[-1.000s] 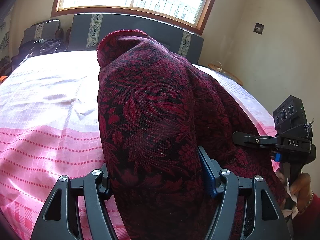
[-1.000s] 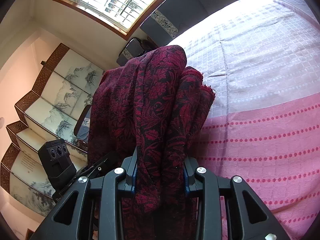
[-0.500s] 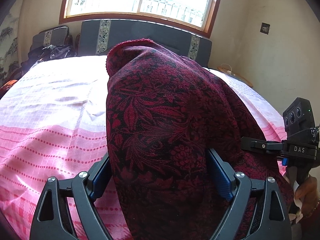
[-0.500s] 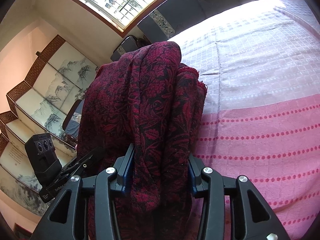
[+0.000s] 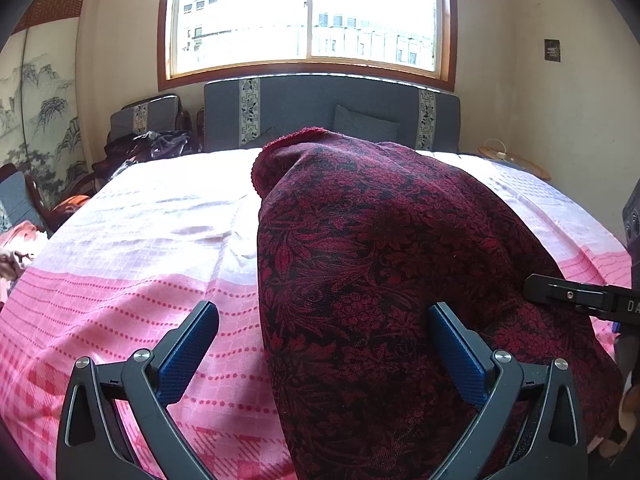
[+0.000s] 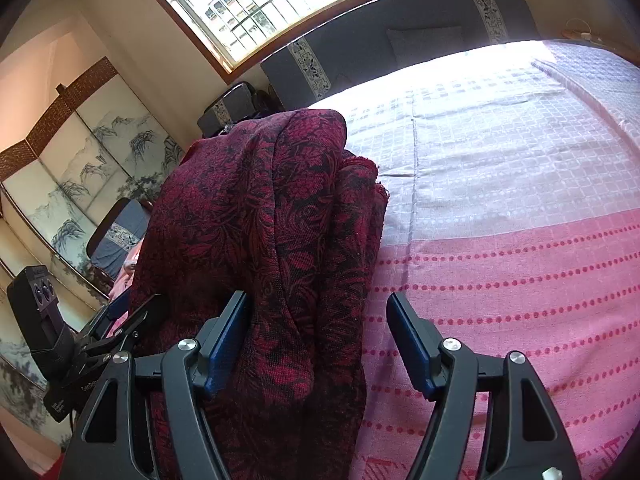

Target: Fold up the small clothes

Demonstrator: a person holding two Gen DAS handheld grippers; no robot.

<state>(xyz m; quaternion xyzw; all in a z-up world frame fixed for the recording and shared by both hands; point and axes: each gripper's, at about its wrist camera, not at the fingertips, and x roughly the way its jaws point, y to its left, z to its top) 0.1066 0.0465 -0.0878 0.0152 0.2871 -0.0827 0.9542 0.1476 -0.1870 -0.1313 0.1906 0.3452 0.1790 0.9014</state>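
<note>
Both grippers' jaws wide around cloth (image 5: 384, 272)

The dark red cloth (image 5: 400, 280) filling the centre of the left wrist view is a matt woven fabric with a raised, slightly fuzzy floral pattern, and the pink bedspread (image 5: 120, 300) under it is a smoother woven cloth with a faint sheen in its pale upper part. The left gripper (image 5: 324, 344) at the bottom has matt black plastic arms, bright metal screw heads and finely textured blue pads (image 5: 188, 352). The window frame (image 5: 304, 68) at the top looks like glossy brown wood.
</note>
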